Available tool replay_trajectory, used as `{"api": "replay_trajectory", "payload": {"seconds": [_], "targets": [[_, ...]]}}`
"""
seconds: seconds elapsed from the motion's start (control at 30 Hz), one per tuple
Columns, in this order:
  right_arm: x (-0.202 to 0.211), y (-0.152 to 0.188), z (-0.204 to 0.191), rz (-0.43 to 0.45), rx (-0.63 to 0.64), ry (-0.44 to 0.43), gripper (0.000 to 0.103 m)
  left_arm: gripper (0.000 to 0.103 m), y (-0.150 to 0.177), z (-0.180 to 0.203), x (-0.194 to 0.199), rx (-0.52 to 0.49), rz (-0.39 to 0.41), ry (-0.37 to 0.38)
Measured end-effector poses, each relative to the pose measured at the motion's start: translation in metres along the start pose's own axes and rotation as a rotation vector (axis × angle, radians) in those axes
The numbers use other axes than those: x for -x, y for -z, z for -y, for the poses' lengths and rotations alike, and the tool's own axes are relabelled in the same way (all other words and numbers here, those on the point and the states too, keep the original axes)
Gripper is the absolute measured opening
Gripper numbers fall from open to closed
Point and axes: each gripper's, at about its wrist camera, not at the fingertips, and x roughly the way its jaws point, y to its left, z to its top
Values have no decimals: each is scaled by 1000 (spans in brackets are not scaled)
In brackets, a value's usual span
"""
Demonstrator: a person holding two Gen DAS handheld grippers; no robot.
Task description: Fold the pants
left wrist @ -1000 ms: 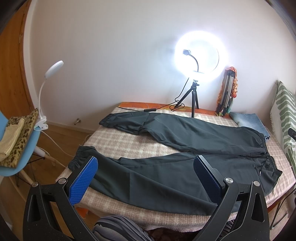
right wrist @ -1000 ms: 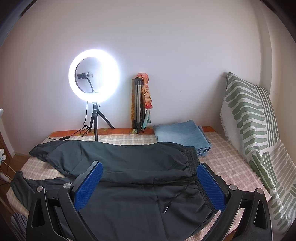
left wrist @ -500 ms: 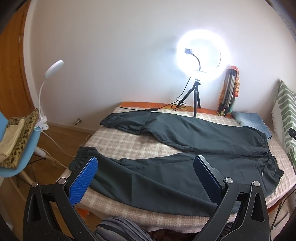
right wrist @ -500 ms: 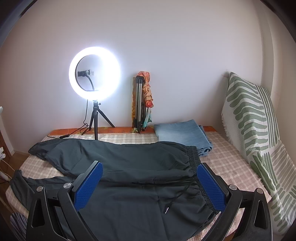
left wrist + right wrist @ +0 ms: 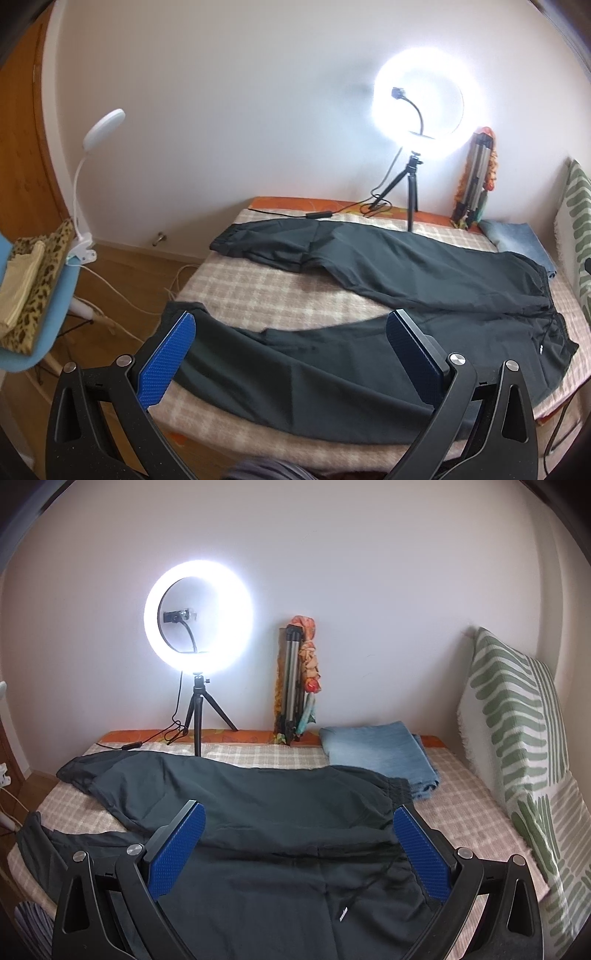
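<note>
The dark pants (image 5: 388, 295) lie spread on the bed (image 5: 266, 291), legs splayed apart. Left gripper (image 5: 291, 354) and right gripper (image 5: 299, 849) hover wide open, holding nothing. Slippery-looking fabric could slide off the near edge, or a pinch could catch only one layer.

Pants (image 5: 388, 295) lie spread across the bed (image 5: 258, 291); ring light (image 5: 198, 617) behind them, folded jeans (image 5: 380, 749) to its right.

You are looking at one pair of dark pants (image 5: 424, 273), one lit ring light (image 5: 198, 617), one folded tripod (image 5: 291, 686), one folded denim piece (image 5: 376, 749), one striped cushion (image 5: 517, 716), one clip lamp (image 5: 99, 129).
</note>
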Motion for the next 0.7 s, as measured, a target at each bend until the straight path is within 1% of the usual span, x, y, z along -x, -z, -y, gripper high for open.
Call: {"api": "replay_trajectory", "payload": {"seconds": [0.1,0.17,0.23,0.27,0.37,0.43,0.57,0.7], "targets": [[-20,-6,-4,3,34,-21,103,100,-10,-15,-19,-23,7,-13],[-34,-11,-6,10,54,-53,103,96,-20,-26,-36,-33,-13,-24],[-49,-15,-8,7,72,-82,103,88,-32,-40,-54,-24,-39,-7],[-58,-18,-10,2,85,-103,103,87,-37,-46,-62,-15,-50,-2],[-86,-27,-16,-17,111,-154,103,87,-53,-62,-88,10,-77,36],[-103,-30,-22,-26,116,-210,103,84,-63,-69,-107,8,-93,38],[-140,-37,-37,-64,151,-285,103,83,-82,-74,-144,-18,-130,53],[-175,-42,-55,-104,175,-341,103,83,-98,-88,-185,19,-176,73]]}}
